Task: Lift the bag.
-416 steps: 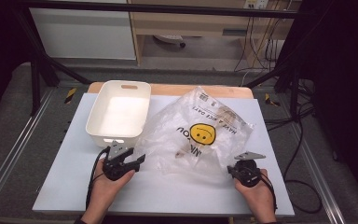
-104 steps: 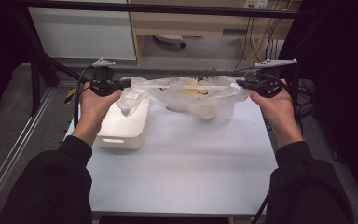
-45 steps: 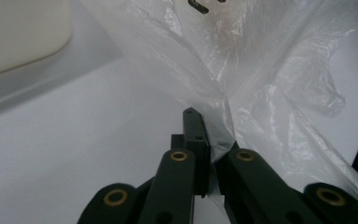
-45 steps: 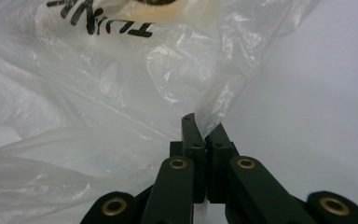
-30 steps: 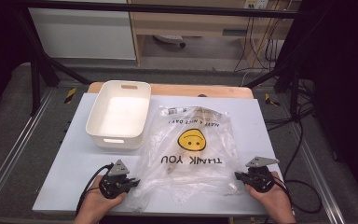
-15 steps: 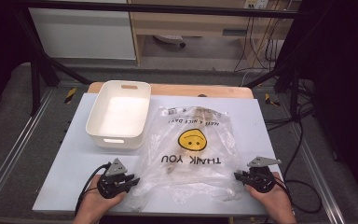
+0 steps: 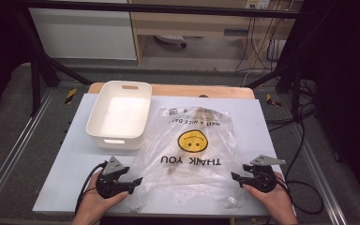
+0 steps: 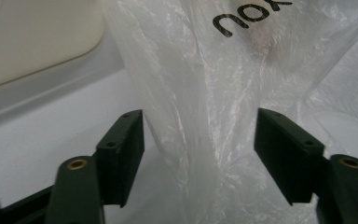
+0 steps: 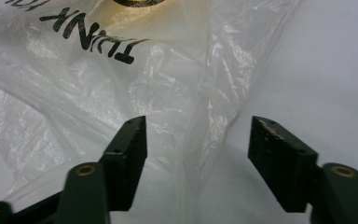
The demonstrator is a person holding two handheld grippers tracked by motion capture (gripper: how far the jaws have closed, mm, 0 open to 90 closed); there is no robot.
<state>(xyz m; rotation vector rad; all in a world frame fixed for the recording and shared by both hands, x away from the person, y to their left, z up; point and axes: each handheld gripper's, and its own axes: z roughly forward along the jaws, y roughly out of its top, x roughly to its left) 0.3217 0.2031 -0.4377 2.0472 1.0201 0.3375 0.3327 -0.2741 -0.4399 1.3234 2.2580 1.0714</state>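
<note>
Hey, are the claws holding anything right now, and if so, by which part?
Nothing. Both the left claw and right claw are open around the plastic bag's near corners.

Left hand-held gripper (image 7: 132,181) low, jaws apart; right hand-held gripper (image 7: 237,177) low, jaws apart, facing inward.

Bag (image 7: 192,150) right of tub (image 7: 119,112)

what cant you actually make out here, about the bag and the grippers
- High view: whether anything lies inside the plastic bag; a brownish smudge shows through the crinkled film, too unclear to name.
- Left gripper view: the bag's handle end is cut off by the bottom edge.
- Right gripper view: the bag's yellow face print is cut off by the top edge.
</note>
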